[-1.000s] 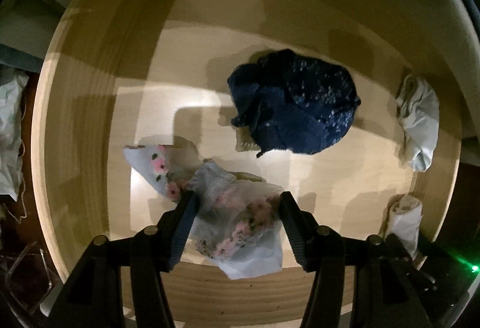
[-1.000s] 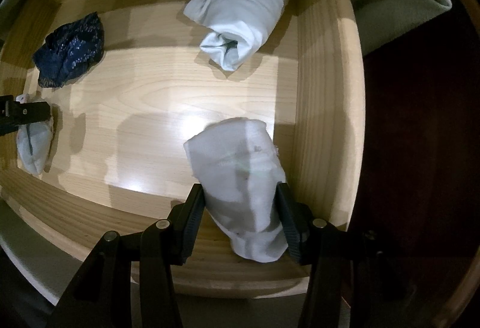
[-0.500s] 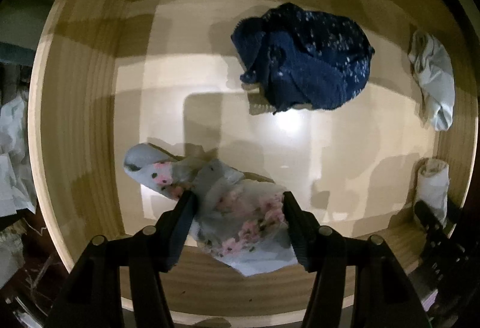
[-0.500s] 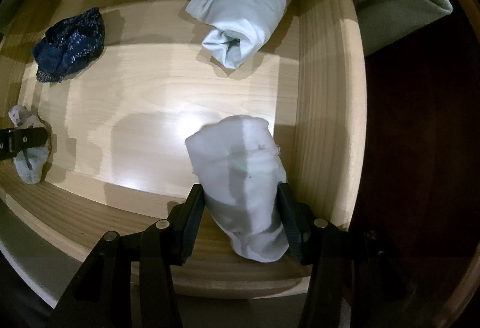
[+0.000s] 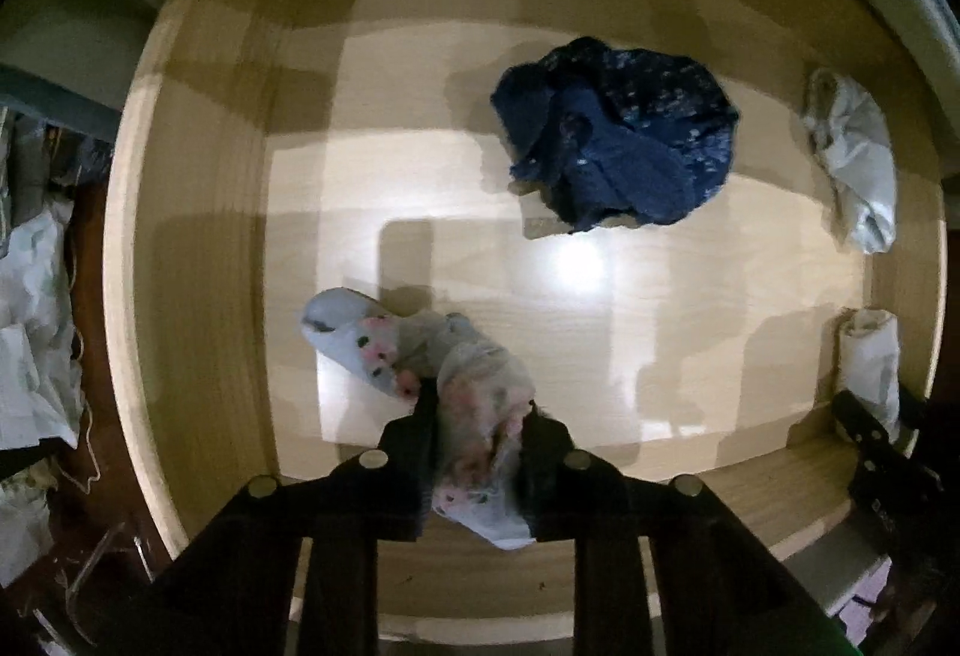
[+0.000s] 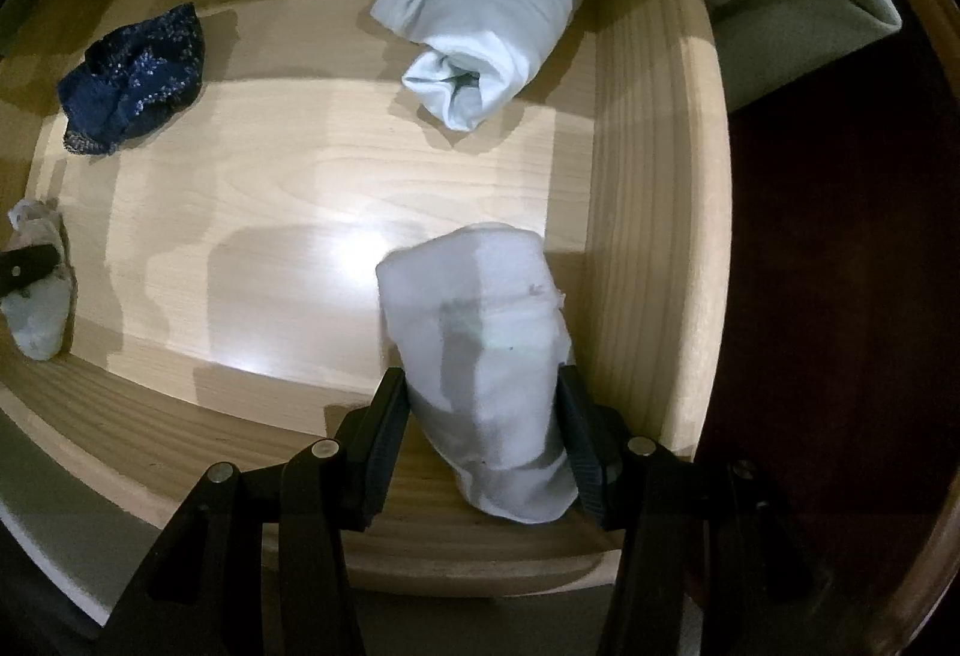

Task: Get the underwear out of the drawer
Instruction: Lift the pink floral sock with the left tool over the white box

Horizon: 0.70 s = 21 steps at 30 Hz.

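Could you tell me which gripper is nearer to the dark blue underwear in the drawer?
Left. The left gripper, shut on the floral underwear, sits just before the dark blue underwear; the right gripper is across the drawer.

Probably a home bedroom: wooden drawer [image 6: 654, 188] holding rolled underwear [image 6: 486, 20].

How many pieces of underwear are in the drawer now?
4. The floral piece is in the left tool, a white roll in the right tool, the dark blue one lies at the back, and a second white roll sits back right.
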Each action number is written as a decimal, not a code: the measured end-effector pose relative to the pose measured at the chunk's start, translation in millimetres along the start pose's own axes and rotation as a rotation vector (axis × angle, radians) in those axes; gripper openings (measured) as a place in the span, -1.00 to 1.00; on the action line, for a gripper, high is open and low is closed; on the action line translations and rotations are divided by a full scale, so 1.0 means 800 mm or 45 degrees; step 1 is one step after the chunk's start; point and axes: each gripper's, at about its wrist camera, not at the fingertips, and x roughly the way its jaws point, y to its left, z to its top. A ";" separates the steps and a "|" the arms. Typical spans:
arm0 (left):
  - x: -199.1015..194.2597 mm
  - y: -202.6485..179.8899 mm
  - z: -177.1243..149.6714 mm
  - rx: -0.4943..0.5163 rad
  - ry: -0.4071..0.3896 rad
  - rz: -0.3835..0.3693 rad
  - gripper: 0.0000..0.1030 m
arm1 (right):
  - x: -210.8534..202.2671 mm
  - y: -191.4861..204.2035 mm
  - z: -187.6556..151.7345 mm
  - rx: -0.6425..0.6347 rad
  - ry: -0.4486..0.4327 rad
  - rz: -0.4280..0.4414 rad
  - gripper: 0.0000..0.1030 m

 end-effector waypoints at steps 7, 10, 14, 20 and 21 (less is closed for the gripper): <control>-0.035 0.009 -0.011 0.031 -0.070 -0.023 -0.59 | 0.004 0.010 0.000 -0.011 0.000 -0.030 -0.06; -0.059 0.013 -0.017 0.042 -0.114 -0.022 -0.59 | 0.005 0.014 0.000 -0.008 0.000 -0.037 -0.06; -0.089 0.018 -0.022 0.066 -0.168 -0.023 -0.59 | 0.006 0.021 -0.001 -0.005 -0.002 -0.047 -0.06; -0.149 0.043 -0.036 0.086 -0.272 -0.032 -0.59 | 0.010 0.028 0.003 0.001 -0.001 -0.067 -0.07; -0.162 0.048 -0.036 0.083 -0.290 -0.033 -0.59 | 0.010 0.029 0.004 0.002 -0.002 -0.071 -0.07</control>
